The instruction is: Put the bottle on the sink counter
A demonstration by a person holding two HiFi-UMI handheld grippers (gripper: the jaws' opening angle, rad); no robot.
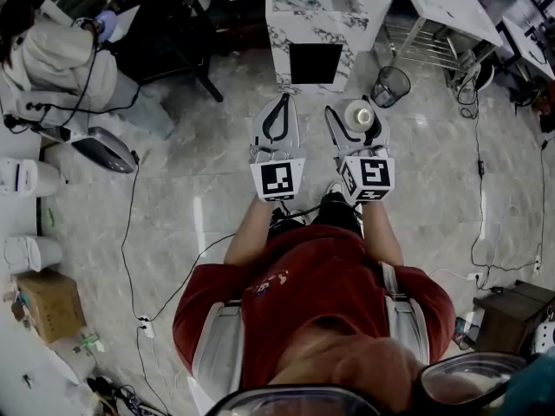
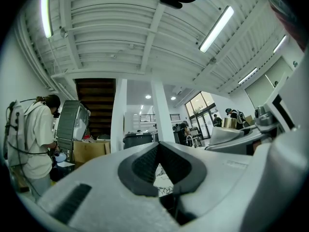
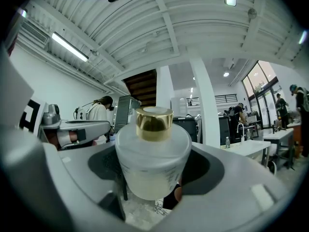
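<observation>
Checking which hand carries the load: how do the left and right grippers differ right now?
The right gripper is clamped on an upright frosted bottle with a gold cap; the left gripper holds nothing. The right gripper's jaws stand wide around the bottle; the left gripper's meet at the tips. Both point forward, side by side, toward the marble-patterned counter.

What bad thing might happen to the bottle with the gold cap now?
1. The bottle is held only by the jaws of the right gripper around its smooth round body, above the hard floor; if it slips, it may fall and break.
2. A cable lies across the floor nearby; the person might trip on it.
3. A wire basket stands beside the marble counter ahead and might get bumped.
</observation>
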